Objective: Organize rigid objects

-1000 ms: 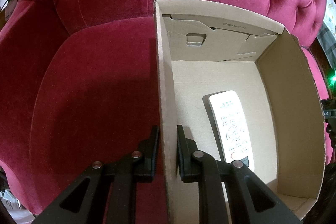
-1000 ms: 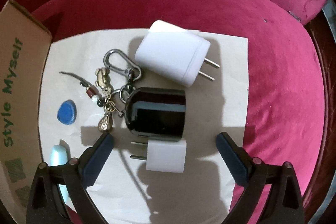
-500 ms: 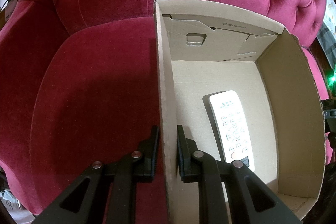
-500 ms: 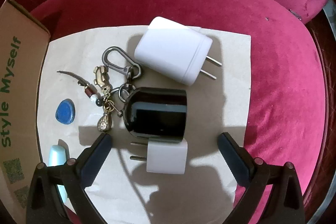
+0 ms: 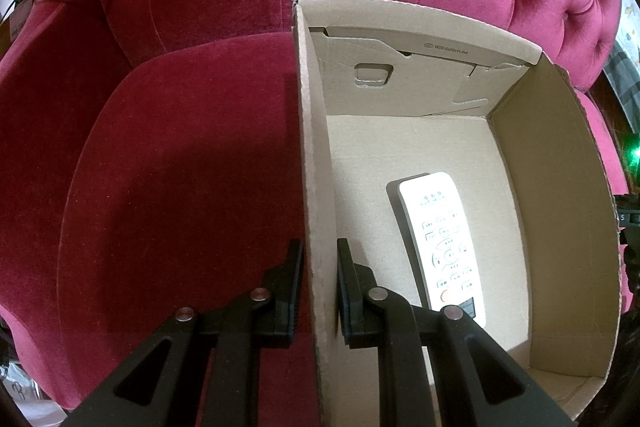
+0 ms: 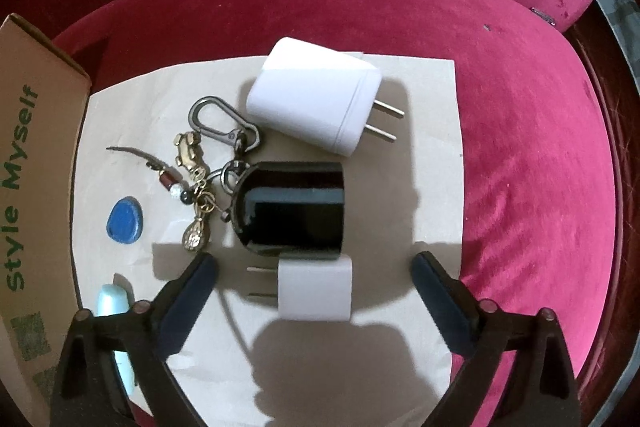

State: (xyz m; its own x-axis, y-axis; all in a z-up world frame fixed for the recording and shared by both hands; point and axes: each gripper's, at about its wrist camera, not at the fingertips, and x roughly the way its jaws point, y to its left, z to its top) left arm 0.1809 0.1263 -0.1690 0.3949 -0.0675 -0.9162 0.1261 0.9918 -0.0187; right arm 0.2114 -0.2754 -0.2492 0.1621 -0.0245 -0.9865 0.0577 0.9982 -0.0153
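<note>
In the left wrist view my left gripper (image 5: 318,267) is shut on the left wall of an open cardboard box (image 5: 316,155), one finger outside and one inside. A white remote control (image 5: 440,239) lies on the box floor. In the right wrist view my right gripper (image 6: 314,269) points straight down over a sheet of brown paper (image 6: 424,187); its jaws are closing. A small white plug adapter (image 6: 316,291) lies between the fingers, and the pads do not touch it. Just beyond it sit a glossy black rounded device (image 6: 292,211) and a large white charger (image 6: 316,107).
A keyring with carabiner and charms (image 6: 208,155), a blue flat pebble-like piece (image 6: 124,221) and a pale blue object (image 6: 116,307) lie on the paper's left half. The box's printed outer side (image 6: 24,187) stands at the left. Red velvet sofa cushion (image 6: 520,167) surrounds everything.
My right gripper's fingers have drawn a little closer together around the small white adapter. The left gripper and the box have not moved.
</note>
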